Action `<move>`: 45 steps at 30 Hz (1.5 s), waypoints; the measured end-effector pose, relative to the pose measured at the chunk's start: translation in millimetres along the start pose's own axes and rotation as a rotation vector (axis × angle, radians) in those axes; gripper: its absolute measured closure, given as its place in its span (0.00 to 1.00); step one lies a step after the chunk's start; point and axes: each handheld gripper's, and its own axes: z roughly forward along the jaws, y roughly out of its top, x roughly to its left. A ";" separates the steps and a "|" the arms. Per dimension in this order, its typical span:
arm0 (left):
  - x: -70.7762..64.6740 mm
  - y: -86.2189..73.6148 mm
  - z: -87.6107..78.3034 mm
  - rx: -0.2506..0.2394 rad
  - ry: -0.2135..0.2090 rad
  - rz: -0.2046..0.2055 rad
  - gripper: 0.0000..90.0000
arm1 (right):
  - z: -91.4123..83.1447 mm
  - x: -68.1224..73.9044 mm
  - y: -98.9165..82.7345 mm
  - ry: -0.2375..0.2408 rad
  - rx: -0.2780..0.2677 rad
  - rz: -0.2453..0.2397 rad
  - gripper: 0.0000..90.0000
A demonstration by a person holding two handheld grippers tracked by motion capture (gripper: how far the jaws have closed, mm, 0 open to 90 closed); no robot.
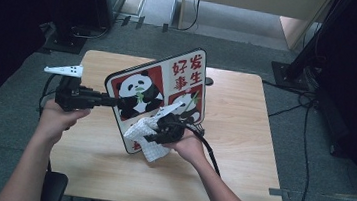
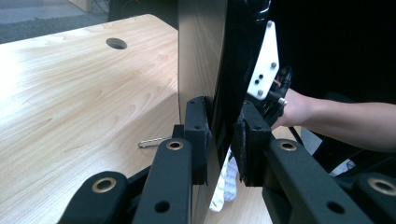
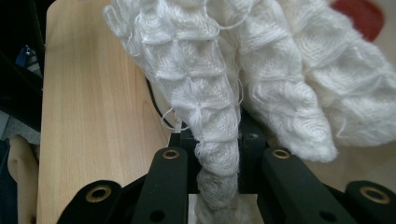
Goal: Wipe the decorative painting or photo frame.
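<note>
Item: panda board [image 1: 160, 91], a flat panel printed with pandas and red-and-white characters, held tilted on edge above the wooden table [image 1: 244, 127], printed face toward the person, lower corner near the tabletop

Holder: left gripper [image 1: 116, 102], jaws clamped on the board's left edge; in the left gripper view its pads [image 2: 198, 135] press either side of the thin panel [image 2: 201, 56]. Judged purpose: to prop the face up and steady so the other hand can work across it

Tool: white cloth [image 1: 150, 137], a knitted waffle-textured rag, bunched and pressed against the lower part of the printed face. In the right gripper view the cloth [image 3: 210, 116] is twisted into a rope where it passes between the jaws

Wielder: right gripper [image 1: 163, 131], jaws closed tight on the cloth, cable trailing back along the forearm. Judged purpose: wiping the board's surface, the loose folds left free to spread over the print

Other: a small round hole [image 2: 116, 43] in the tabletop; a small metal pin [image 2: 152, 142] lying on the table beside the board
</note>
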 end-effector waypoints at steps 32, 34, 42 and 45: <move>3.1 0.6 -8.3 -0.009 -0.004 -0.025 0.81 | 9.2 -0.8 -13.8 0.047 0.082 0.055 0.87; 2.6 0.3 -10.0 -0.009 0.000 -0.028 0.81 | 4.6 2.0 -9.9 0.045 0.073 0.045 0.87; 4.7 -2.3 -22.1 -0.019 -0.005 -0.019 0.82 | -22.0 14.4 15.4 0.030 0.028 0.006 0.87; 6.3 -3.0 -26.8 -0.027 -0.015 -0.025 0.85 | -31.8 18.4 26.9 0.020 0.006 -0.008 0.87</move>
